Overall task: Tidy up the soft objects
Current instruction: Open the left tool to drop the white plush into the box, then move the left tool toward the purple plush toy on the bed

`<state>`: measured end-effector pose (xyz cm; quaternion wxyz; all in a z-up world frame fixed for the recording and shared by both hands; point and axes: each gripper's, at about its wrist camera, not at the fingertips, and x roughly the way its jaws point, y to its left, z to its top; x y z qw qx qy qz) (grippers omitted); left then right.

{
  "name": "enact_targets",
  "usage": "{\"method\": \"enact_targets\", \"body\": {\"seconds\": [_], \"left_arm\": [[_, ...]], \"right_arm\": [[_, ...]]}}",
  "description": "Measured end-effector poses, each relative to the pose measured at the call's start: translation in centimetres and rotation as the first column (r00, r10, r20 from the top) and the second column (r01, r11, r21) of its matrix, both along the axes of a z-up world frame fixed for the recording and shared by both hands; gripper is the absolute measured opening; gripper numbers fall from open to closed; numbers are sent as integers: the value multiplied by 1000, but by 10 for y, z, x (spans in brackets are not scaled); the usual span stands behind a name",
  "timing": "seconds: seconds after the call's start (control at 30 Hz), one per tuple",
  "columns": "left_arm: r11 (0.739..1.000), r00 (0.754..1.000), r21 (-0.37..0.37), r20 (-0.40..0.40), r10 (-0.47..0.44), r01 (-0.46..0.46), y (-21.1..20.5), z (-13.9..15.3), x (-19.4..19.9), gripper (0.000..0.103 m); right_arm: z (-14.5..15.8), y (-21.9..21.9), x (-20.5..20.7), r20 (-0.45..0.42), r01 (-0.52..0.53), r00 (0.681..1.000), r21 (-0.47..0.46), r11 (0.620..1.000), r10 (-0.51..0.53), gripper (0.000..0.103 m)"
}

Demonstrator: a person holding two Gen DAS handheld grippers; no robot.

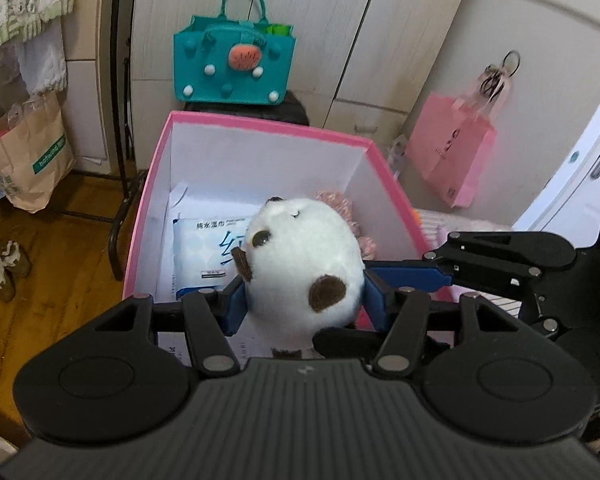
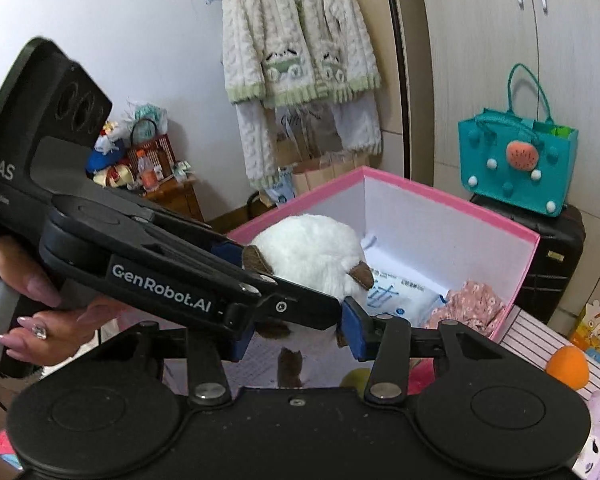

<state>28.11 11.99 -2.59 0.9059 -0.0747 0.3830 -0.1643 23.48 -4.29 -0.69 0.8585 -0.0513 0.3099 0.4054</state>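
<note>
A white plush toy (image 1: 304, 256) with brown ears is held over the near edge of a pink box (image 1: 260, 124) with white inside walls. My left gripper (image 1: 302, 296) is shut on the plush toy's head, blue pads on both sides. My right gripper (image 2: 300, 332) also closes on the plush toy (image 2: 312, 248), lower on its body; it shows from the right in the left wrist view (image 1: 404, 276). The box (image 2: 440, 192) holds a wet-wipes pack (image 1: 204, 252) and a pink floral cloth (image 2: 468, 304).
A teal felt bag (image 1: 234, 68) sits on a dark case behind the box. A pink paper bag (image 1: 452, 156) hangs at right, a brown paper bag (image 1: 28, 160) stands at left. An orange soft ball (image 2: 568, 366) and other plush lie on the striped surface (image 2: 540, 344).
</note>
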Motion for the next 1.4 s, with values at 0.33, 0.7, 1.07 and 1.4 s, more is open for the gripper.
{"method": "enact_targets", "body": {"seconds": [0.33, 0.7, 1.07, 1.4], "left_arm": [[989, 994, 146, 103, -31, 15, -17, 9, -18, 63], [989, 990, 142, 127, -57, 38, -8, 46, -63, 65], [985, 984, 96, 92, -155, 146, -29, 78, -122, 68], [918, 927, 230, 119, -356, 324, -86, 95, -186, 69]], "right_arm": [[-3, -6, -10, 1, 46, 999, -53, 998, -46, 54], [23, -60, -32, -51, 116, 992, 52, 992, -114, 54], [61, -89, -88, -16, 165, 986, 3, 986, -165, 56], [71, -132, -138, -17, 239, 970, -73, 968, -241, 59]]}}
